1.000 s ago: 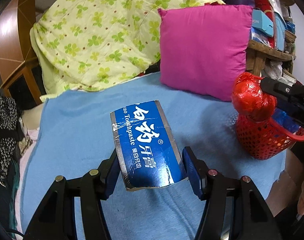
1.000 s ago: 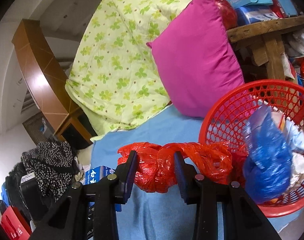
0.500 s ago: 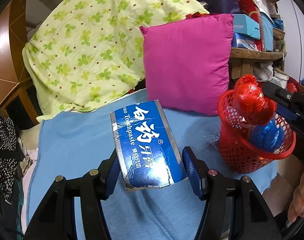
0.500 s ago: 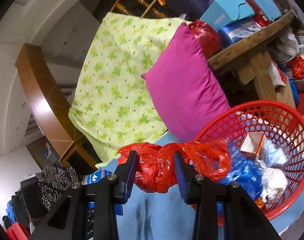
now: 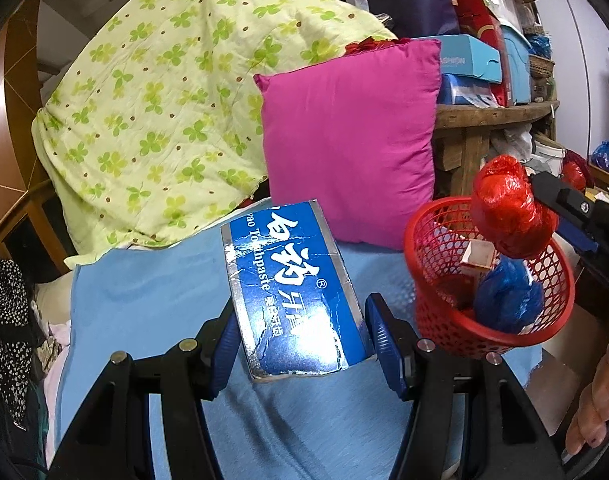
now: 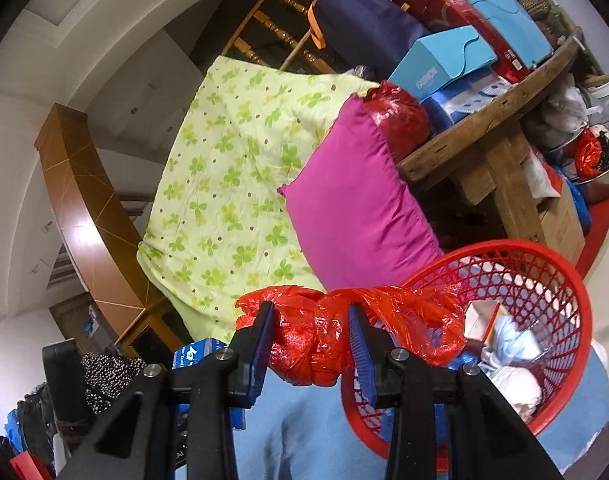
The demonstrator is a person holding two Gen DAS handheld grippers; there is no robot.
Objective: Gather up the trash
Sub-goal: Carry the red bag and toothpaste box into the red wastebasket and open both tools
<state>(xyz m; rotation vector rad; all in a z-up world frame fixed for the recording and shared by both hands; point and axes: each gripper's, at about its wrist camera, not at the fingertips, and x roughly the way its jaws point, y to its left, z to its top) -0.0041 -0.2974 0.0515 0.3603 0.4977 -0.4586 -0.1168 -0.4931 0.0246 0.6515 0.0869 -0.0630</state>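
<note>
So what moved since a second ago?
Both hands carried their trash toward the red basket: the red bag in the right gripper now hangs at its rim, and the basket looks closer to the left gripper. Nothing was dropped; the toothpaste box stays clamped.

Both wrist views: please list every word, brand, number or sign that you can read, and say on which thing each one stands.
"Toothpaste", cut off on one side, with an ® sign: on the blue toothpaste box held in the left gripper.
Large white Chinese characters on the same box: visible, but I cannot transcribe them reliably.
"FASHION": on the light blue carton on the wooden table.
Labels on the other stacked boxes: too small or blurred.
</note>
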